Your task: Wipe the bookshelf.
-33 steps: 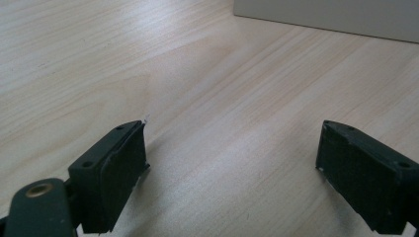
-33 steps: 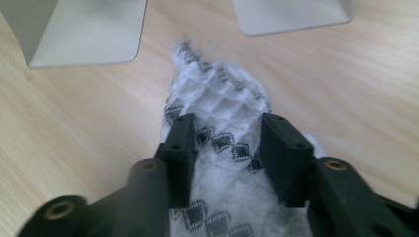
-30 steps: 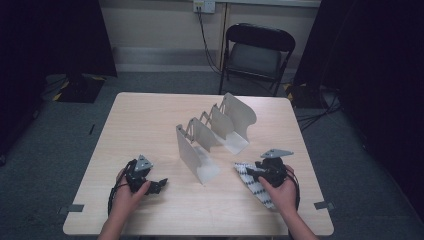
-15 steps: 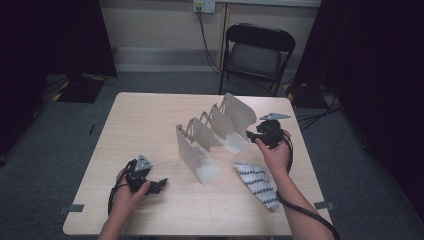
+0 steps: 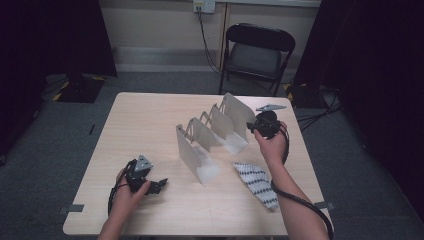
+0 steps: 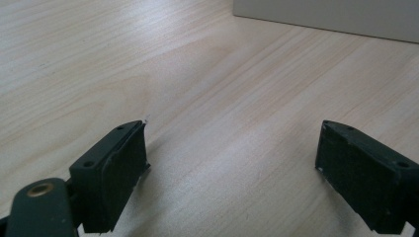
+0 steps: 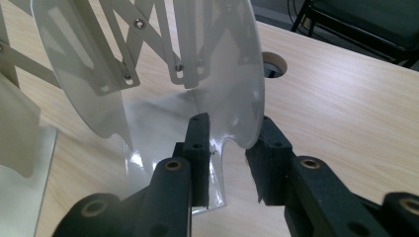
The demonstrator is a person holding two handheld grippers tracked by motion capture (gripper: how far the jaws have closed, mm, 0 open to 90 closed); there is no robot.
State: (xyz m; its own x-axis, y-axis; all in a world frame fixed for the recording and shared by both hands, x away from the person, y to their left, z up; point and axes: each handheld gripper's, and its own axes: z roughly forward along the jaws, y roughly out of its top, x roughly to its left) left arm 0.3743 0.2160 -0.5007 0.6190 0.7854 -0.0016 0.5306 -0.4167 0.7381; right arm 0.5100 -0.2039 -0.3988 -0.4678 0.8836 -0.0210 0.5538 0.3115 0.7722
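Note:
A folding rack (image 5: 210, 137) of pale translucent panels joined by scissor links stands mid-table, running from front centre toward the far right. My right gripper (image 5: 251, 128) is at the rack's far end panel (image 5: 239, 117). In the right gripper view the jaws of that gripper (image 7: 232, 123) stand astride the lower rounded edge of the end panel (image 7: 232, 74), with a gap still showing beside it. At the table's front left my left gripper (image 5: 159, 185) rests low on the wood. In the left gripper view this gripper (image 6: 232, 131) is wide open, with bare table between its jaws.
A black-and-white zigzag cloth (image 5: 257, 184) lies flat at the front right, beside my right forearm. The wooden table (image 5: 150, 120) has a round cable hole (image 7: 273, 63) behind the rack's end. A black folding chair (image 5: 257, 50) stands beyond the far edge.
My right hand has moved away from the patterned cloth at the front right and gone up to the rack's far end panel. The cloth stays on the table. The left gripper has not moved.

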